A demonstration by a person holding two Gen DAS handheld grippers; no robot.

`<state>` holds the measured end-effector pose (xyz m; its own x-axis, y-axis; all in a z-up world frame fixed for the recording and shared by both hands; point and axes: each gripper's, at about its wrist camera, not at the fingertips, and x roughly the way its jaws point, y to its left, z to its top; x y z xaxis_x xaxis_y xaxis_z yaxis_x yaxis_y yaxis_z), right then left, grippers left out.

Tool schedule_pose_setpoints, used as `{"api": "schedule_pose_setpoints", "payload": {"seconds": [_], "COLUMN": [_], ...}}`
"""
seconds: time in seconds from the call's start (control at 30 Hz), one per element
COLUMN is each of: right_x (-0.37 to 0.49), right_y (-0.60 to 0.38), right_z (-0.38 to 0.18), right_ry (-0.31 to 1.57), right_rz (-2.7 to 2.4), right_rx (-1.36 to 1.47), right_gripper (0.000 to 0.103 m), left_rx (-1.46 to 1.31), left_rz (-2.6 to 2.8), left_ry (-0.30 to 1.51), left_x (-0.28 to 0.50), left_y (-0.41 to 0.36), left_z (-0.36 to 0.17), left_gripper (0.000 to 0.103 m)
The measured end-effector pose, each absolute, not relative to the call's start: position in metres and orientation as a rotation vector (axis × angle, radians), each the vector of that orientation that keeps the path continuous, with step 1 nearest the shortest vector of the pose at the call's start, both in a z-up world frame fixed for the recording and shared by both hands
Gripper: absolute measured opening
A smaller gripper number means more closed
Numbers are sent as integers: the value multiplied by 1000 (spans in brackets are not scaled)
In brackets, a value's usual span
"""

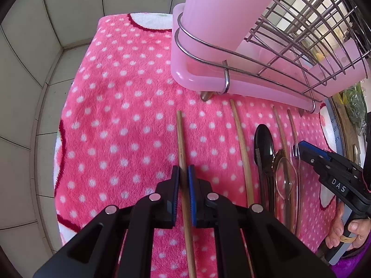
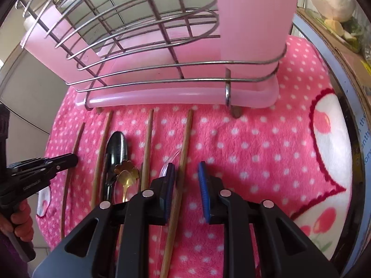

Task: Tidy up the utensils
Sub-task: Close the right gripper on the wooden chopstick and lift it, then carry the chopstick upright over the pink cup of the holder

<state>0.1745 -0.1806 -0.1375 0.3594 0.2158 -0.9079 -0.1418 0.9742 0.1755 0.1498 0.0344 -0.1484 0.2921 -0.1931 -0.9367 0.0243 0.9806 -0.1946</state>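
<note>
Several wooden chopsticks lie side by side on a pink dotted towel (image 1: 116,115) (image 2: 255,150), in front of a wire rack. My left gripper (image 1: 183,173) (image 2: 74,159) is shut on the leftmost chopstick (image 1: 180,136) (image 2: 77,136). My right gripper (image 2: 186,176) (image 1: 298,149) is open, and the rightmost chopstick (image 2: 185,136) runs between its fingers, close beside the left pad (image 2: 170,178). A black spoon (image 1: 264,143) (image 2: 117,148), a gold spoon (image 2: 126,176) and a clear plastic spoon (image 1: 286,180) lie among the chopsticks.
The wire rack (image 1: 289,34) (image 2: 129,53) stands on a pink drip tray (image 1: 183,74) (image 2: 162,97) and holds a tall pink utensil cup (image 1: 215,11) (image 2: 255,18). Tiled walls border the left side. A cardboard box (image 2: 343,53) with clutter sits at the right.
</note>
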Motion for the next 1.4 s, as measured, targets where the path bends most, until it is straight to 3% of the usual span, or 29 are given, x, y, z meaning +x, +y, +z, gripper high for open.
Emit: {"api": "schedule_pose_setpoints", "payload": {"seconds": [0.17, 0.5, 1.03, 1.4], "right_x": [176, 129, 52, 58], "right_y": [-183, -243, -261, -281], "right_z": [-135, -93, -32, 20], "right_ry": [1168, 993, 671, 557], "right_rz": [241, 269, 235, 247], "right_rx": [82, 294, 272, 298], "right_gripper": [8, 8, 7, 6], "left_rx": [-122, -220, -247, -252], "left_rz": [-152, -161, -158, -194], "left_ry": [1254, 1136, 680, 552], "left_x": [149, 115, 38, 41], "left_y": [30, 47, 71, 77], "left_z": [-147, -115, -15, 57], "left_gripper": [7, 6, 6, 6]}}
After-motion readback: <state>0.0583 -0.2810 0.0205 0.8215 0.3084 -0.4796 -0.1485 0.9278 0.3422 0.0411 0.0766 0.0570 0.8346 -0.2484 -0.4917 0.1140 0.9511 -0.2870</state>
